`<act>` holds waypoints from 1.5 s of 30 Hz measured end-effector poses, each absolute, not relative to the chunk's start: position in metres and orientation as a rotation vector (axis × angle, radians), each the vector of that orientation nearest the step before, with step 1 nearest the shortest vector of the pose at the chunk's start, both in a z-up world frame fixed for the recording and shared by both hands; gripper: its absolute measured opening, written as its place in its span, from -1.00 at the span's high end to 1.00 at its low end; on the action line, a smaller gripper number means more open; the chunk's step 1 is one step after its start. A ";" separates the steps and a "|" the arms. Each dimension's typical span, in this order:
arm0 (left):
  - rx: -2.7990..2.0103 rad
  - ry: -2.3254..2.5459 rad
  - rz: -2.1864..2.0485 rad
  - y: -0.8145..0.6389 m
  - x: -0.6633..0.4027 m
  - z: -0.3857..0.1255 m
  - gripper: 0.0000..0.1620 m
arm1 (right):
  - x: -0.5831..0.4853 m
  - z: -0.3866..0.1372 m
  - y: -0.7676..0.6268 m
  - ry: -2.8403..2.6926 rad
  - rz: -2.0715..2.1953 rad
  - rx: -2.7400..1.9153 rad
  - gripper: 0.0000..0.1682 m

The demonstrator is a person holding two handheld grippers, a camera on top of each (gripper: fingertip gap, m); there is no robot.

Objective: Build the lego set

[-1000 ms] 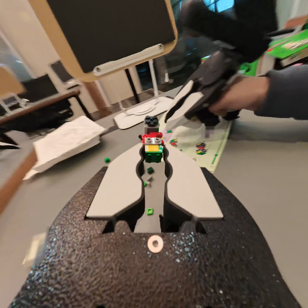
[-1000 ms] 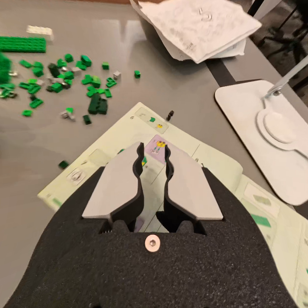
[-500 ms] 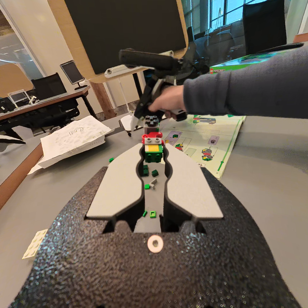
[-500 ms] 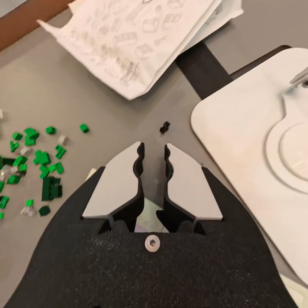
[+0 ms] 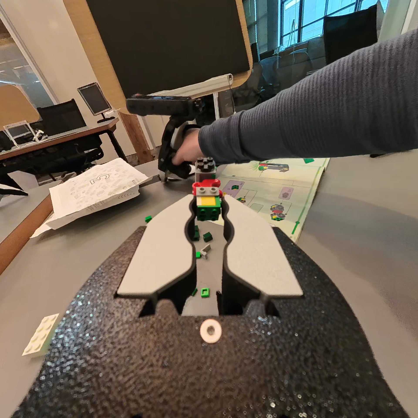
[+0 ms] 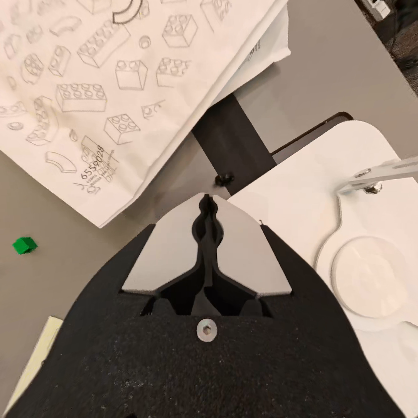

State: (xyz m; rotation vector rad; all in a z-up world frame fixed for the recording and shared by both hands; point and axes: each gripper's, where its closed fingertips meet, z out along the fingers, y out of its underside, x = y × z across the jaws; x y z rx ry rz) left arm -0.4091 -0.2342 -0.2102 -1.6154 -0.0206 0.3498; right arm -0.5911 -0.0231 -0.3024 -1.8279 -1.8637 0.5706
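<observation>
My left gripper (image 5: 208,203) is shut on a small lego build (image 5: 207,199): green base, yellow and grey layers, a red piece, a black round piece on top. It holds it above the grey table. My right gripper (image 6: 209,196) is shut, tips down on the table. A tiny black piece (image 6: 224,179) lies just past its tips, on a dark strip beside the white lamp base (image 6: 294,181); I cannot tell if they touch. In the left wrist view the right gripper (image 5: 166,177) and a grey-sleeved arm (image 5: 294,126) reach across behind the build.
A white paper bag (image 5: 95,192) (image 6: 101,79) lies at the far left. The open instruction booklet (image 5: 278,187) lies to the right. Loose green pieces (image 5: 204,236) lie under my left gripper, one green piece (image 6: 24,245) left of my right. A white plate (image 5: 41,334) lies near left. The grippers' ends are close to 30 centimeters from one another. The white plate (image 5: 41,334) is about 20 centimeters from my left fingertips.
My right gripper moved forward off the booklet to the black piece near the lamp base and shut its fingers. My left gripper kept hold of the build.
</observation>
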 end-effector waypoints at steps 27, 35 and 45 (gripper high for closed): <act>-1.607 -0.016 0.325 -0.233 -0.407 -0.209 0.75 | -0.612 -0.299 0.000 -2.195 0.358 -1.377 0.83; -1.602 -0.020 0.325 -0.233 -0.408 -0.208 0.75 | -0.567 -0.255 -0.045 -2.229 0.574 -1.218 0.95; -1.600 0.108 0.340 -0.228 -0.387 -0.209 0.75 | -0.273 -0.268 -0.110 -2.552 0.598 -1.434 0.94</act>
